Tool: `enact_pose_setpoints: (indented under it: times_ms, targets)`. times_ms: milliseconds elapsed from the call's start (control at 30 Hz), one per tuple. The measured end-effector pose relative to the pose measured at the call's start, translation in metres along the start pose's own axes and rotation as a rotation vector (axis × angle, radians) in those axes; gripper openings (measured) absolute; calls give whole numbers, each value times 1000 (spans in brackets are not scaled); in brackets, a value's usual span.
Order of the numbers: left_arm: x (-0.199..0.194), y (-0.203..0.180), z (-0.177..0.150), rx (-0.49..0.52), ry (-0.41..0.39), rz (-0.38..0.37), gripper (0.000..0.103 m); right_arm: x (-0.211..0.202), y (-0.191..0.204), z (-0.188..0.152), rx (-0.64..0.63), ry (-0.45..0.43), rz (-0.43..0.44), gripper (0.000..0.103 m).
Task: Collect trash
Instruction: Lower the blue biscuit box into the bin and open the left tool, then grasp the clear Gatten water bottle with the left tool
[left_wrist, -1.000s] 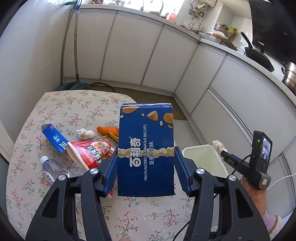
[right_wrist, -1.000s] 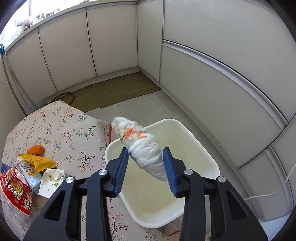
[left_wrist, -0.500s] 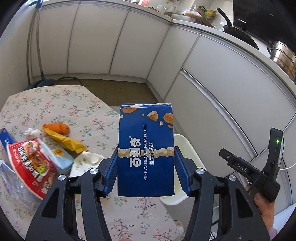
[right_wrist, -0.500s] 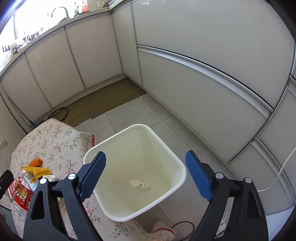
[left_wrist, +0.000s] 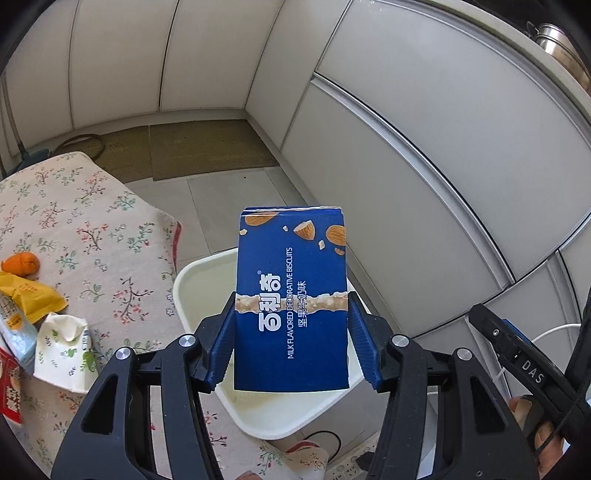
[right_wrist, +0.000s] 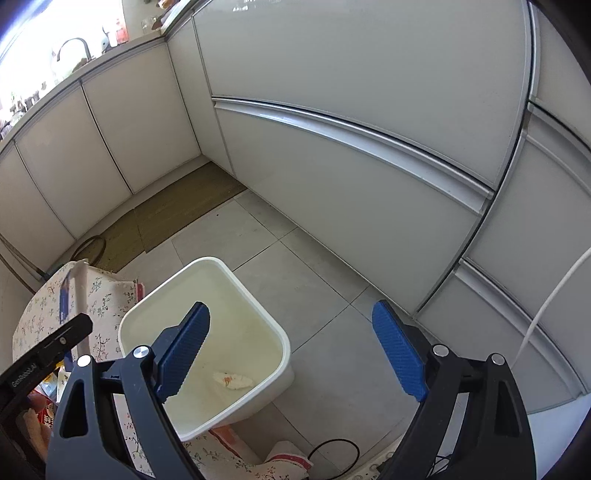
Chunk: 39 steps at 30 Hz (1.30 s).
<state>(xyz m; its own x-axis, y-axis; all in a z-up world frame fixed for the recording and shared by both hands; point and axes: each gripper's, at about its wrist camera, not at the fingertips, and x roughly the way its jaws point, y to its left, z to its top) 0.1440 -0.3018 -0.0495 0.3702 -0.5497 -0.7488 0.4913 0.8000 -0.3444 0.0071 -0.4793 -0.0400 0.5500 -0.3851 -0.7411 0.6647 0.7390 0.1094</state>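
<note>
A blue biscuit box (left_wrist: 291, 295) stands upright between the blue pads of my left gripper (left_wrist: 291, 306). Its jaws are opening, though both pads still touch the box's sides. The box hangs over the white bin (left_wrist: 192, 269), which sits on the floor beside the table. My right gripper (right_wrist: 291, 314) is open wide and holds nothing. It points at the bin's right side and the floor tiles. A crumpled white wrapper (right_wrist: 232, 380) lies on the bottom of the bin (right_wrist: 258, 306).
The table with a floral cloth (left_wrist: 92, 229) is left of the bin. It carries an orange piece (left_wrist: 22, 264), a yellow packet (left_wrist: 29, 299) and a white carton (left_wrist: 62, 343). Grey cabinets (right_wrist: 369, 184) line the floor, and a black cable (right_wrist: 332, 454) lies near the bin.
My left gripper carried the blue box from above the table to above the bin. My right gripper opened, the white wrapper dropped into the bin, and the gripper swung to the right.
</note>
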Motion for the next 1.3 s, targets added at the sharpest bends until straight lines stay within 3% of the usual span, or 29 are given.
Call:
enact_pose_setpoints:
  times_ms: [67, 233, 500, 833, 1300]
  targets:
    - [6, -4, 2, -2, 11, 4, 64, 0, -2, 1, 9, -1, 3, 87]
    - [0, -11, 2, 23, 4, 31, 72, 0, 1, 1, 8, -6, 13, 87]
    - [-34, 1, -1, 46, -96, 151, 94, -7, 21, -1, -2, -38, 50, 93]
    - [-75, 36, -11, 2, -161, 287, 96, -17, 80, -15, -118, -72, 80, 96]
    - [-132, 123, -36, -142, -166, 448, 96, -31, 181, -49, -313, -80, 177, 96]
